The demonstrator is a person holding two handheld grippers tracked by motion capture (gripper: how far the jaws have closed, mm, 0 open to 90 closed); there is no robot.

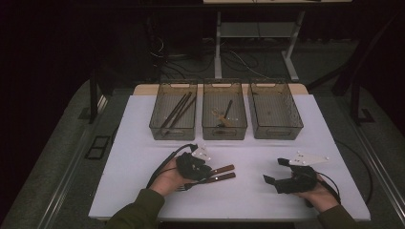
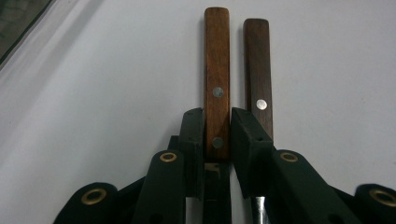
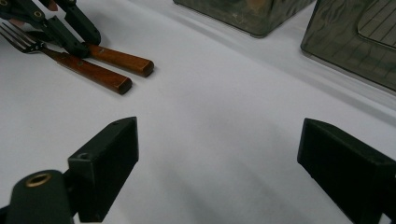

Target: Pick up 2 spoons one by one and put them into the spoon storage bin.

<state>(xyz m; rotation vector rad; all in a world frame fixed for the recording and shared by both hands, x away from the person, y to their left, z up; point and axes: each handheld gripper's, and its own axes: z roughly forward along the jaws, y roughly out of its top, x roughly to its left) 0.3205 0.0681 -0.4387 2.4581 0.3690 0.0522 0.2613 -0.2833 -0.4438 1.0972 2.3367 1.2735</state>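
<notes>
Two wooden-handled utensils are seen side by side on the white table point(image 1: 267, 143), near its front edge and left of centre. The lighter-handled utensil point(image 2: 217, 79) is clamped between the pads of the left gripper point(image 2: 217, 135), whose jaws are drawn in close on the handle. The darker-handled utensil point(image 2: 258, 70) lies just beside it, outside the jaws. The right gripper point(image 3: 217, 163) is held with its jaws wide apart over bare table, nothing between them. Three mesh bins point(image 1: 224, 133) are lined up farther back.
</notes>
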